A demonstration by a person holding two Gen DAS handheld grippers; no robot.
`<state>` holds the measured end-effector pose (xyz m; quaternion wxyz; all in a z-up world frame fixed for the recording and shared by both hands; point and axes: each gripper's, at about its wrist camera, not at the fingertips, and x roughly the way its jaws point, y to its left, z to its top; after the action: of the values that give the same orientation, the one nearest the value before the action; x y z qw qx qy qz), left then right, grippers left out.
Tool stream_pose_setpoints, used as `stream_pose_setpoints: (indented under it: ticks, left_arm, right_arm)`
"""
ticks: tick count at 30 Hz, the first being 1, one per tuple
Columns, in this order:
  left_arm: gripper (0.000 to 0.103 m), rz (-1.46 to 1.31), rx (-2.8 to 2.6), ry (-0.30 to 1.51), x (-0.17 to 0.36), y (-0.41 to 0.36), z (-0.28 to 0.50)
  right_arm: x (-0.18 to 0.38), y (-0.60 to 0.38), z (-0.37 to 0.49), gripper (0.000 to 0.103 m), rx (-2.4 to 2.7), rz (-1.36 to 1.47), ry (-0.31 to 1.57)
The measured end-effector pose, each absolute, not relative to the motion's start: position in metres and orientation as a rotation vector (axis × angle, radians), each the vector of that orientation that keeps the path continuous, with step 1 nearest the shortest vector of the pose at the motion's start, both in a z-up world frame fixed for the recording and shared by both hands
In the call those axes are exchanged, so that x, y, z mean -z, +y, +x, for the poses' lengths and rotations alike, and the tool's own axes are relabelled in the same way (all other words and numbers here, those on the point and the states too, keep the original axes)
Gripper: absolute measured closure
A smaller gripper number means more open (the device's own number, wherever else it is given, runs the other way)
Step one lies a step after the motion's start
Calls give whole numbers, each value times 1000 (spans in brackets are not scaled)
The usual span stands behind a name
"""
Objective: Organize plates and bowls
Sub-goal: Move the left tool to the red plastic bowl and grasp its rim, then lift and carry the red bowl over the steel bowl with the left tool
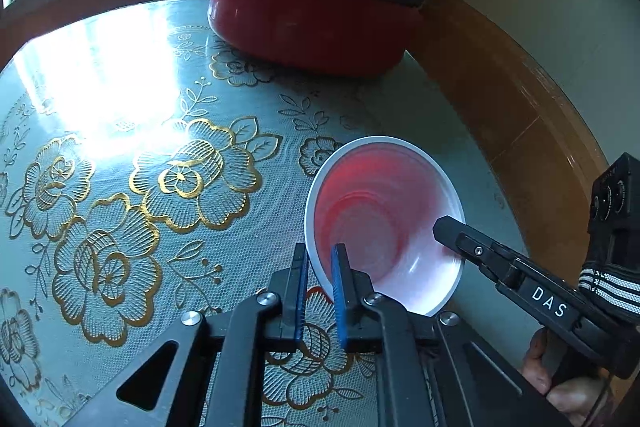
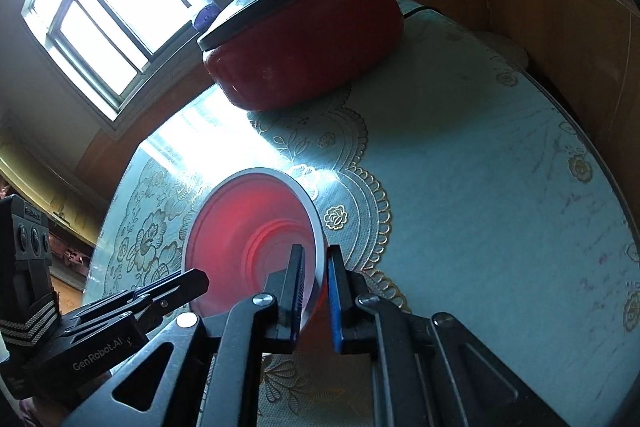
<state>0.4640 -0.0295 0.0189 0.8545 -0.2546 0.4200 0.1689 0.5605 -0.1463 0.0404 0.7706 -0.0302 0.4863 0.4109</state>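
Observation:
A bowl (image 1: pixel 384 211) with a white rim and a reddish glow inside sits tilted over the flowered table. My left gripper (image 1: pixel 319 259) is shut on its near left rim, one blue pad inside the bowl and one outside. In the same view my right gripper (image 1: pixel 444 231) reaches in from the right over the opposite rim. The right wrist view shows the bowl (image 2: pixel 248 223) with my right gripper (image 2: pixel 316 259) shut on its right rim, which passes between the pads. My left gripper (image 2: pixel 202 281) meets the bowl's lower left edge. Whether the bowl touches the table I cannot tell.
A wide red pot (image 1: pixel 312 23) with a grey lid and a red knob stands at the back of the table (image 1: pixel 120 147), which has a teal cloth with gold flowers. Wooden wall panelling (image 1: pixel 500 99) curves round the right side. A bright window (image 2: pixel 112 7) is at the left.

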Motion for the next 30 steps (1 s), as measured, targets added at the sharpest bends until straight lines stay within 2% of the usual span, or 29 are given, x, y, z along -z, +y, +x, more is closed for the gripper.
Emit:
stream_pose_setpoints:
  ticks: [30]
  left_arm:
    - [92,-303,-321,807,-48,-115,380]
  right_arm:
    - [-40,-210,506,93,-913,17,1102]
